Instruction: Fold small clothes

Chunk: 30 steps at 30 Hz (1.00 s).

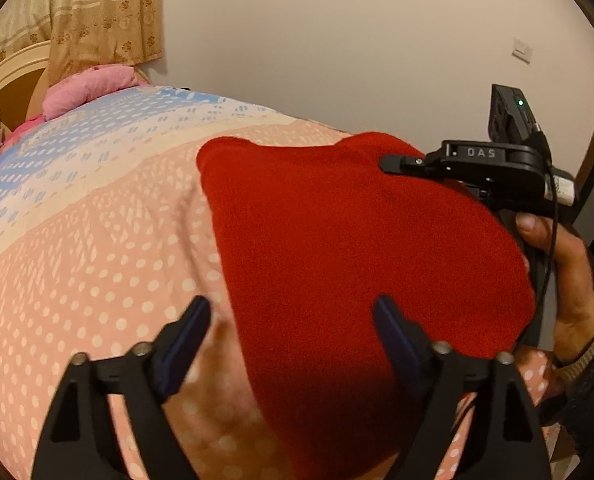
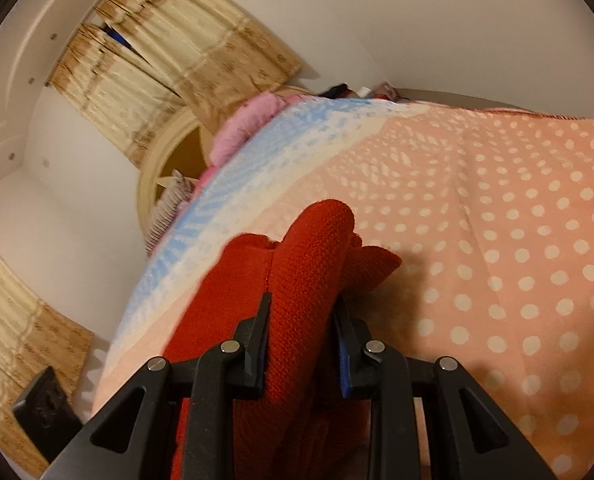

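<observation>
Left wrist view first: the red knit garment [image 1: 357,248] is lying on the bed's polka-dot quilt [image 1: 97,248], already looking like a compact folded slab, so I'd guess we're mid-fold, not at the start. The left claw [image 1: 293,320] is spread wide with nothing in it. One finger sits over the quilt, the other over the red knit, so it straddles the garment's near edge, probably lined up to pinch that edge or to pin it down while the other side gets moved. Over on the right you can see the right claw [image 1: 393,162] reaching in at the garment's far corner, with the person's hand [image 1: 561,264] on the handle. A pink pillow [image 1: 93,86] sits up by the headboard, well out of the way.

Right wrist view: here the right claw [image 2: 303,320] is clamped on a thick bunched ridge of the red knit [image 2: 309,264], the fabric bulging up between the two fingers. That many layers held at once suggests it's gripping a folded edge so the whole flap can be carried over in one go. Rest of the garment trails down onto the quilt [image 2: 517,240] below it.
</observation>
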{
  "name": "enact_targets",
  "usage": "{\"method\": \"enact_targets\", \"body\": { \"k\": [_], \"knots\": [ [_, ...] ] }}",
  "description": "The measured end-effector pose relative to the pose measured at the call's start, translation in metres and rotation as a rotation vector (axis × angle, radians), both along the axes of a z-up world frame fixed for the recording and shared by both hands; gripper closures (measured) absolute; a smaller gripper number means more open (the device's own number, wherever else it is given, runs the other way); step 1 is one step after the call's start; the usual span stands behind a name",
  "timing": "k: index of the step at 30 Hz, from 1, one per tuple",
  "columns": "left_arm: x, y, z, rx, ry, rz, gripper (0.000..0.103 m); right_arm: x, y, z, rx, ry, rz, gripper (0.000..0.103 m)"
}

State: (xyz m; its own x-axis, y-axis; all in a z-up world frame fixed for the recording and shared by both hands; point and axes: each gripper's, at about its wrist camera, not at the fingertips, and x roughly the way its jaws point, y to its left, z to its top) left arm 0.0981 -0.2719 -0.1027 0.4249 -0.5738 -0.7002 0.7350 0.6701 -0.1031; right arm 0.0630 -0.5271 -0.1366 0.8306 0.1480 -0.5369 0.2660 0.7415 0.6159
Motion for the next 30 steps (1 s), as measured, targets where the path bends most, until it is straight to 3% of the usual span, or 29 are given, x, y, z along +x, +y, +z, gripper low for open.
{"method": "enact_targets", "body": {
  "k": [4,12,16,20,26,30],
  "knots": [
    [0.004,0.005,-0.008,-0.015,0.026,0.029,0.003,0.003,0.003,-0.004,-0.030,0.059,-0.006,0.075],
    [0.001,0.009,-0.004,-0.019,0.039,0.043,0.002,-0.001,0.006,-0.008,-0.076,0.108,-0.035,0.072],
    [-0.001,0.013,0.009,-0.032,-0.005,0.058,0.002,-0.013,0.008,0.001,-0.080,0.074,-0.051,0.069],
    [-0.001,0.018,0.021,-0.080,-0.048,0.082,0.000,-0.035,0.018,0.030,-0.132,0.004,-0.076,0.064],
    [0.010,0.014,0.006,-0.028,-0.048,0.120,0.000,-0.054,0.071,0.073,-0.188,-0.114,0.107,0.059],
    [0.010,0.014,-0.003,-0.008,-0.040,0.130,0.000,-0.051,0.099,0.060,-0.204,-0.049,0.223,0.059]
  ]
}}
